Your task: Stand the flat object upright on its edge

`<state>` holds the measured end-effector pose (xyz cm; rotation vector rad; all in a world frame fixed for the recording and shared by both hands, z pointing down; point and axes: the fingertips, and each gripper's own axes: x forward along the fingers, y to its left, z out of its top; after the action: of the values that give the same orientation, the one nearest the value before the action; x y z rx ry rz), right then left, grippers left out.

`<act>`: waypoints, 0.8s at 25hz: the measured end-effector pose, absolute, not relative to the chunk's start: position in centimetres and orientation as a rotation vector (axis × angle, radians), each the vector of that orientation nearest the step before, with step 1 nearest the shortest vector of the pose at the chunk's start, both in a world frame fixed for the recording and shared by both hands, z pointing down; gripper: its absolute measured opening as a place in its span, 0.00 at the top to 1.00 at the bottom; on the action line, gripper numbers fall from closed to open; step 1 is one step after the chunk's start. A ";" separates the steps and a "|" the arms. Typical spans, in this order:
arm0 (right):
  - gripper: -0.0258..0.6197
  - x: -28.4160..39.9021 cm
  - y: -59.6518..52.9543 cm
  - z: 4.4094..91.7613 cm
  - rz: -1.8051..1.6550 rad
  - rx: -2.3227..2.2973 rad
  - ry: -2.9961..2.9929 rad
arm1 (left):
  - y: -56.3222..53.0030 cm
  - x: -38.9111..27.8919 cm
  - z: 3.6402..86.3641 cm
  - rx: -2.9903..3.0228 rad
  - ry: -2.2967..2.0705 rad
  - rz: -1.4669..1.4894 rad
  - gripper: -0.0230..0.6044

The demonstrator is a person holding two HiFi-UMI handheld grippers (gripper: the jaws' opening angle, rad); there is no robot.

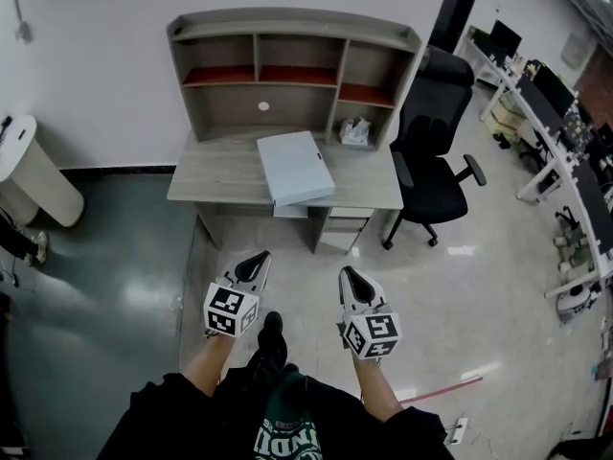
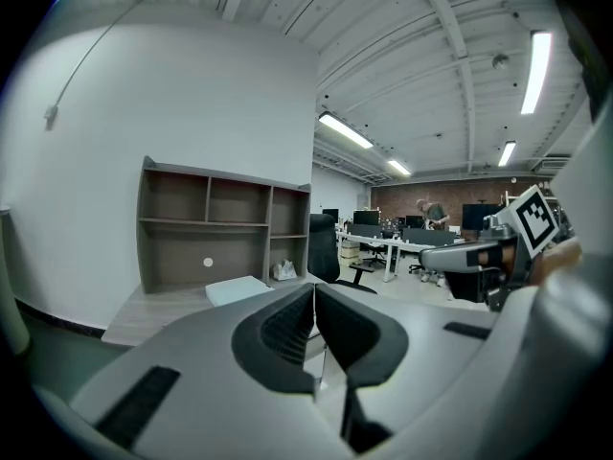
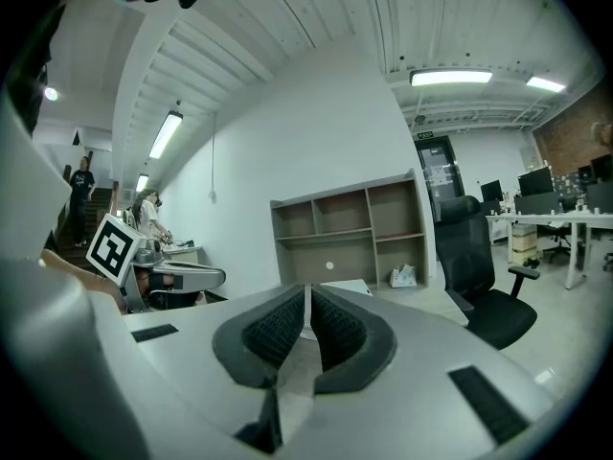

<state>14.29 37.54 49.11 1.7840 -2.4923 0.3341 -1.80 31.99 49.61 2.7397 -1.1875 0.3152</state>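
Left gripper view: left tool [image 2: 314, 300] has its jaws pressed together w/ nothing betw. them. Right gripper view shows the same for the right tool [image 3: 306, 307]: pads all but touching, empty. In head view both sit low centre of frame, side by side, pointing up-frame at the table [image 1: 206, 182] and well apart from it. My read: nothing to grip yet, so narrow jaws make sense. I'm standing off on the floor, approach not done.

Up-frame, the flat object [image 1: 295, 167] is pale grey-blue, prob. a slim box or folder. It lies flat on the table at centre of frame, skewed, w/ its near edge poking out past the table front. I'd guess that overhang helps: a free edge to pinch or tip up w/o scraping the top. Behind it stands the hutch shelf [image 1: 287, 65], and right of the table the office chair [image 1: 431, 151].

Hard to make out: the obj's thickness, any lid or hinge, what's under the overhang. Both gripper views show only a sliver of it above the tool bodies. Can't ID the small white thing [image 1: 355, 132] in the shelf's lower right bay.
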 end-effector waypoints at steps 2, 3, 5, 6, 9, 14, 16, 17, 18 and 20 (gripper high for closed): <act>0.90 14.3 36.0 49.3 0.335 1.776 -2.492 | 30.6 -1.8 49.9 2.735 -1.191 0.317 0.94; 0.90 14.3 35.2 49.4 0.336 1.772 -2.491 | 29.8 -1.8 50.0 2.731 -1.193 0.318 0.94; 0.90 14.2 33.5 49.5 0.340 1.766 -2.491 | 28.3 -1.8 50.2 2.724 -1.195 0.321 0.94; 0.90 14.2 32.6 49.4 0.340 1.763 -2.493 | 27.4 -1.8 50.2 2.722 -1.196 0.322 0.94; 0.90 14.1 30.1 49.3 0.340 1.753 -2.498 | 25.0 -1.7 50.2 2.719 -1.193 0.321 0.94; 0.90 13.9 26.3 49.3 0.350 1.744 -2.493 | 21.5 -1.6 50.5 2.713 -1.176 0.330 0.94; 0.90 13.8 25.0 49.4 0.355 1.743 -2.486 | 20.2 -1.7 50.6 2.710 -1.167 0.334 0.94; 0.90 13.8 24.4 49.5 0.359 1.744 -2.482 | 19.5 -1.7 50.7 2.709 -1.162 0.335 0.94; 0.90 13.7 23.8 49.5 0.362 1.746 -2.478 | 18.9 -1.8 50.8 2.709 -1.157 0.336 0.94; 0.90 13.6 22.5 49.5 0.365 1.748 -2.472 | 17.5 -1.8 50.8 2.710 -1.149 0.336 0.94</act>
<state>13.63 22.51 49.50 1.7477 -2.4717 0.3653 -1.79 17.51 50.79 2.7100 -1.1487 0.3364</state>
